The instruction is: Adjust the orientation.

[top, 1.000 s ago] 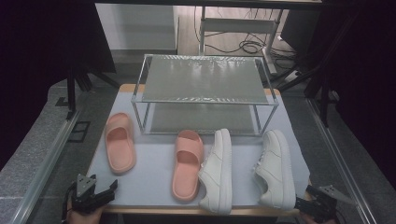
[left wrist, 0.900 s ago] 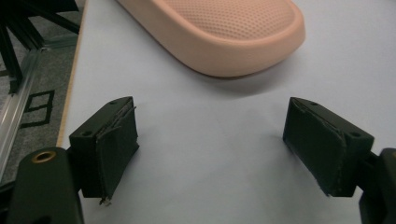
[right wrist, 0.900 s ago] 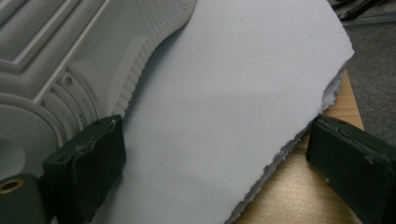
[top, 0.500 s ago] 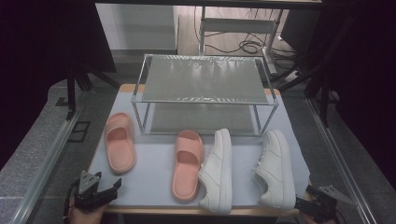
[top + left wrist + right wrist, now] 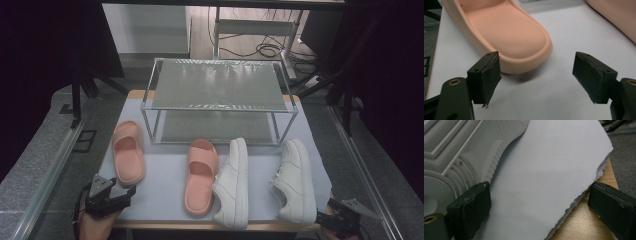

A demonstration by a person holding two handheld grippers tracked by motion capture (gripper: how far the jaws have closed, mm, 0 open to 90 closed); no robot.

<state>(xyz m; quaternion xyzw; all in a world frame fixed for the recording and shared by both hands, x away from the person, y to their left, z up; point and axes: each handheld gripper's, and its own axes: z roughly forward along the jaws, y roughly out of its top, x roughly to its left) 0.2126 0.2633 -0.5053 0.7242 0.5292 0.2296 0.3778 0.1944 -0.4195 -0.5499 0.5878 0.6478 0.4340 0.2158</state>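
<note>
left gripper (image 5: 536,75) jaws wide open just short of the left pink slide sandal (image 5: 509,37) heel, looks light, soft foam, grab the heel rim; right gripper (image 5: 539,212) jaws open beside the white sneaker (image 5: 461,152)

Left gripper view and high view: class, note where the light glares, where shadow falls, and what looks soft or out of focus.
High view: glare streaks the metal rack top; the surroundings are dark. Left gripper view: the pink slipper throws a soft shadow on the white mat beneath its rounded end; the left gripper looks slightly soft.
</note>
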